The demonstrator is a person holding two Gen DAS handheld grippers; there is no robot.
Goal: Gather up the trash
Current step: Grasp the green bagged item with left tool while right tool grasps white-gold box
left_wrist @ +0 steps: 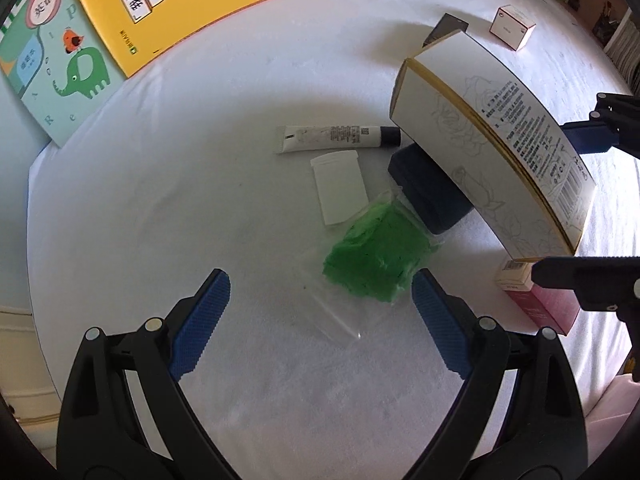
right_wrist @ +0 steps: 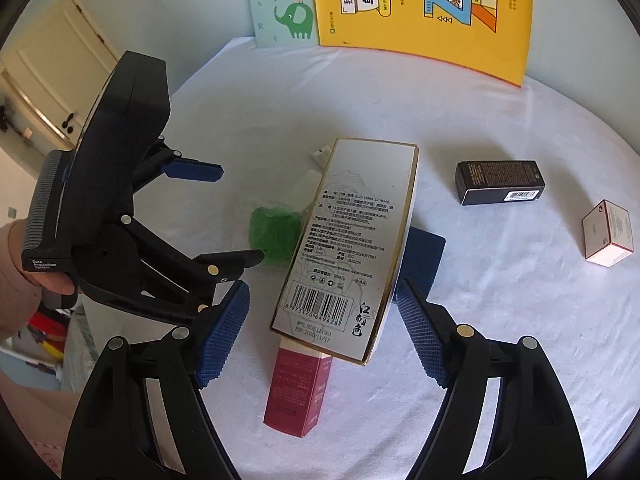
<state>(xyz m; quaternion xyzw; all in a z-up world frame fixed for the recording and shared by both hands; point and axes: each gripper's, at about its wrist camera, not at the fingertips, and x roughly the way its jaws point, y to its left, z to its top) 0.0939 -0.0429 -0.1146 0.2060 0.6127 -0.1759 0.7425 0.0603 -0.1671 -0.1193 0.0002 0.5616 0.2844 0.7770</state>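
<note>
Trash: assorted packaging scattered on a white-covered table [left_wrist: 160, 200].

Left claw [left_wrist: 320, 300]: released, jaws spread wide, nothing between the pads; pointing steeply down over a clear bag of green stuff [left_wrist: 376, 256], whose empty flap lies between the fingers. Judged to be lining up on this bag.

Right claw [right_wrist: 322, 320]: released, jaws wide either side of the near end of a long white box [right_wrist: 348, 240], pads not touching it. The box is tilted, its near end propped on a pink carton [right_wrist: 298, 388] and its length lying across a dark blue box [right_wrist: 424, 260], which leaves its sides clear of the table for a grasp.

Beside the bag: small white flat case [left_wrist: 340, 188], white tube with black cap [left_wrist: 336, 139].

Further out, well apart: black carton [right_wrist: 500, 182], small pink-and-white cube box [right_wrist: 608, 234].

Table's far edge: yellow book [right_wrist: 420, 12] and elephant book [right_wrist: 284, 4] stand propped against the wall; judged not trash.
</note>
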